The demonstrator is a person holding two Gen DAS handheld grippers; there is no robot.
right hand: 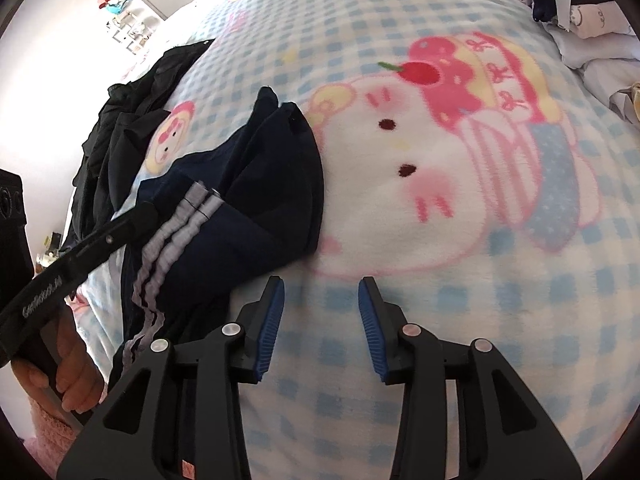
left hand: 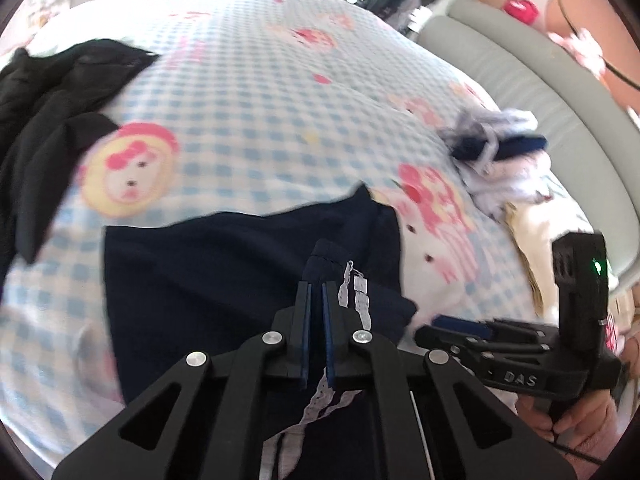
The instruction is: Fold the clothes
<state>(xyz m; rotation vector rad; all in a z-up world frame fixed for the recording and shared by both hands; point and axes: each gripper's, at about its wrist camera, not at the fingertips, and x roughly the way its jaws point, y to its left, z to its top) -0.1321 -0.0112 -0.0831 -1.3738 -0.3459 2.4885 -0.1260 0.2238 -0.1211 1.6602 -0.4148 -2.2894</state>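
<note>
A navy garment (left hand: 224,264) with white lace-trimmed stripes (left hand: 354,300) lies on the checked cartoon blanket (left hand: 248,100). My left gripper (left hand: 316,292) is shut on a bunched fold of it, lifting that part a little. In the right wrist view the same navy garment (right hand: 256,200) lies left of centre, its stripes (right hand: 176,232) running toward the left gripper (right hand: 160,206). My right gripper (right hand: 321,300) stands open just right of the garment's edge, over bare blanket (right hand: 440,320), with nothing between its fingers. It also shows at the right of the left wrist view, as the right gripper (left hand: 460,326).
A heap of black clothes (left hand: 44,120) lies at the blanket's left side. A stack of folded white and navy clothes (left hand: 500,152) sits at the right, near a grey padded bed edge (left hand: 540,88). A hand (right hand: 76,376) grips the left tool's handle.
</note>
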